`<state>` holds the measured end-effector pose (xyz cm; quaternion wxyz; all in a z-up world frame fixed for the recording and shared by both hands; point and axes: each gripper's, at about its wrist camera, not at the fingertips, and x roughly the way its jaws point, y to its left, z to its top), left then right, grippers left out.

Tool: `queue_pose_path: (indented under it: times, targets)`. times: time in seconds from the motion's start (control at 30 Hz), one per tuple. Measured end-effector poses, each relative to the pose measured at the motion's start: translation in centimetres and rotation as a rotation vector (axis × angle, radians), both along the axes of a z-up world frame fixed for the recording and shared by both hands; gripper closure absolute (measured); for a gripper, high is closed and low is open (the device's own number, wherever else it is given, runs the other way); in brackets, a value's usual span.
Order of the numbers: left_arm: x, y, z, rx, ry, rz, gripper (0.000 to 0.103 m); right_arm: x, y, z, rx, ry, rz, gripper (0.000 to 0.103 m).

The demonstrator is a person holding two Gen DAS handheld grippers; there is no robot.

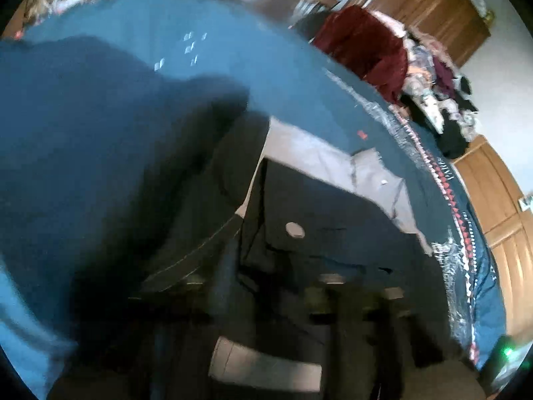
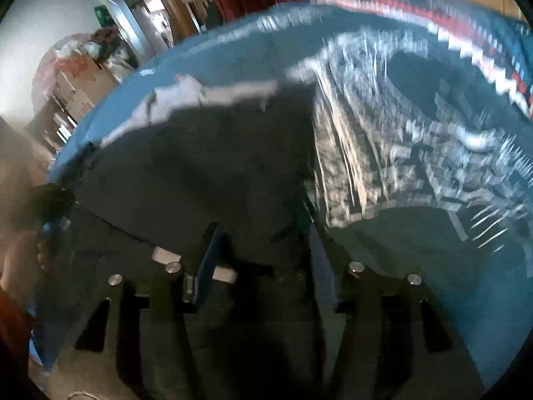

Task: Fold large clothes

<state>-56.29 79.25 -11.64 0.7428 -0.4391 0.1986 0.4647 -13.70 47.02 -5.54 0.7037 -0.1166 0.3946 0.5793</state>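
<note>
The right gripper (image 2: 263,260) sits closest to its lens, its two blue-edged fingers (image 2: 206,260) spread about halfway with dark cloth of the trousers (image 2: 206,160) running between them. The pads do not look clamped, so I read these jaws as open around the cloth.

In the left view the left gripper (image 1: 289,300) is heavily blurred. Dark fabric lies across its fingers, and I cannot tell whether they pinch it or stand free.

The trousers (image 1: 326,220) lie on the blue bedspread (image 1: 140,33), waistband button and pale lining showing. A red garment (image 1: 363,50) sits at the far edge.

To fold well, both grippers should probably take the waistband corners evenly, keep the cloth taut between them, and lay one edge squarely onto the other without dragging the bedspread.
</note>
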Motion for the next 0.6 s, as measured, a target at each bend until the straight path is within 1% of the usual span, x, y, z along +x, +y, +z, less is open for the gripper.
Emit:
queue_pose_path:
  times: [0.07,0.1,0.13,0.17,0.2,0.23,0.27,0.3,0.37,0.4,0.43,0.47,0.5,0.57,0.6]
  targets:
    - [-1.8,-0.7,1.2,0.029,-0.013,0.008,0.051,-0.7,0.6,1.2,0.037,-0.024,-0.002,0.05]
    - [-3.6,-1.3,1.8,0.042,-0.006,0.03,0.05,-0.8,1.5,1.0,0.035,-0.015,0.017,0.048]
    - [-5.4,-1.5,2.2,0.045,-0.011,0.049,0.05,-0.9,2.8,-0.2,-0.012,0.013,0.048,0.041]
    - [-8.5,-1.7,2.5,0.041,-0.031,0.081,0.05,-0.9,4.2,-1.9,-0.091,0.035,0.076,0.035]
    - [-11.1,-1.7,2.6,0.039,-0.029,0.118,0.049,-1.4,5.3,-3.6,-0.182,0.029,0.098,0.034]
    - [-14.5,-1.7,2.7,0.046,-0.002,0.179,0.046,-2.4,5.6,-3.4,-0.18,-0.051,0.105,0.033]
    - [-17.8,-1.8,3.0,0.06,0.024,0.245,0.035,-3.1,5.7,-2.9,-0.186,-0.08,0.12,0.028]
    - [-21.8,-1.7,3.1,0.07,0.034,0.33,0.029,-3.5,5.7,-2.5,-0.186,-0.085,0.127,0.027]
    - [-28.5,-1.2,3.3,0.077,0.033,0.465,0.029,-4.1,5.1,-1.6,-0.154,-0.059,0.111,0.028]
    - [-31.2,-0.4,3.4,0.08,0.042,0.511,0.028,-4.4,4.8,-1.2,-0.142,-0.033,0.097,0.028]
    - [-33.2,0.6,3.3,0.077,0.043,0.534,0.027,-4.7,4.5,-1.1,-0.137,-0.013,0.088,0.028]
    - [-35.2,2.0,2.8,0.066,0.003,0.538,0.024,-5.1,4.4,-1.0,-0.134,0.001,0.082,0.028]
    - [-37.0,3.8,1.9,0.036,-0.072,0.531,0.024,-5.5,4.4,-1.0,-0.136,0.01,0.077,0.028]
    - [-38.8,6.7,0.4,-0.006,-0.128,0.54,0.024,-6.6,4.8,-1.0,-0.15,0.012,0.085,0.028]
    - [-39.3,8.2,-0.2,-0.01,-0.134,0.533,0.024,-7.3,5.2,-0.7,-0.155,0.007,0.091,0.028]
